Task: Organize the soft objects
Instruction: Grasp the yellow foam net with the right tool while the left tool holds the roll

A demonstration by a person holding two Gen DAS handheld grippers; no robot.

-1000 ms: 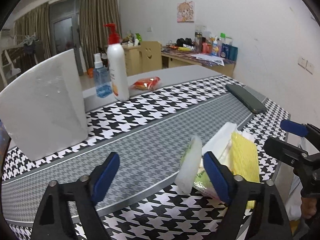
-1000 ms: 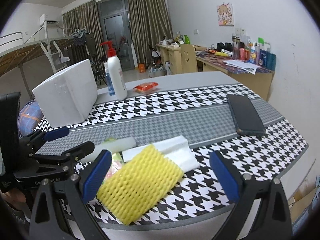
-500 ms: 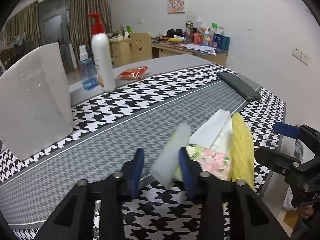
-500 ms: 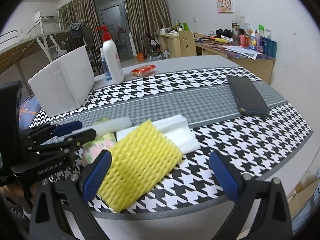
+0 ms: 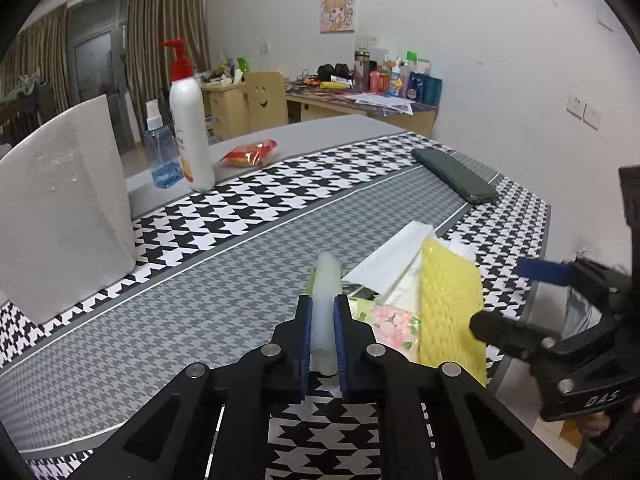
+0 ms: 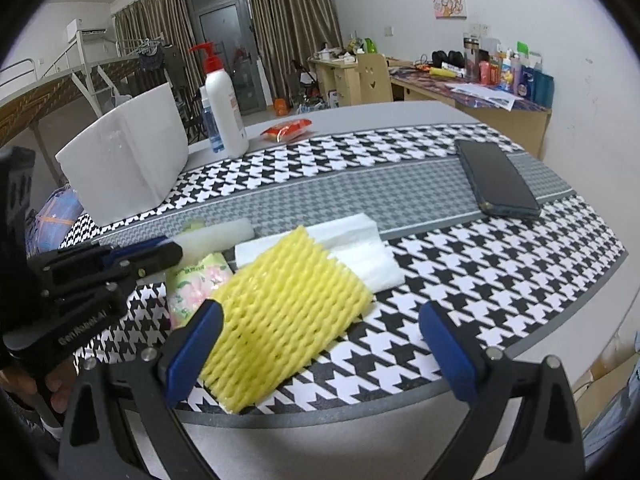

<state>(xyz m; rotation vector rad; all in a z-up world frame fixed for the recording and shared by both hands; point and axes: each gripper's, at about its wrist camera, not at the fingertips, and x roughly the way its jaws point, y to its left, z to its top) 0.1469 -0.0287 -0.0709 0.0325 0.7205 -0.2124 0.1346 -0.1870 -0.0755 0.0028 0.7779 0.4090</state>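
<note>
both views are taken from just behind a gripper's fingers, low and close over the near edge of the table (image 5: 248, 240), angled down and across it toward the far wall. the yellow foam net (image 5: 450, 300) (image 6: 288, 308), phone (image 5: 454, 174) (image 6: 498, 178) and pump bottle (image 5: 190, 128) (image 6: 224, 108) are shared, seen from left and right.

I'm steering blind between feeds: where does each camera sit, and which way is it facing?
Left wrist: on the left gripper, looking down across the table; its jaws pinch the white foam roll, and the right gripper shows at the right edge.
Right wrist: on the right gripper, jaws open over the yellow foam net; the left gripper shows at left.
Shared: roll, net, phone, pump bottle.
</note>
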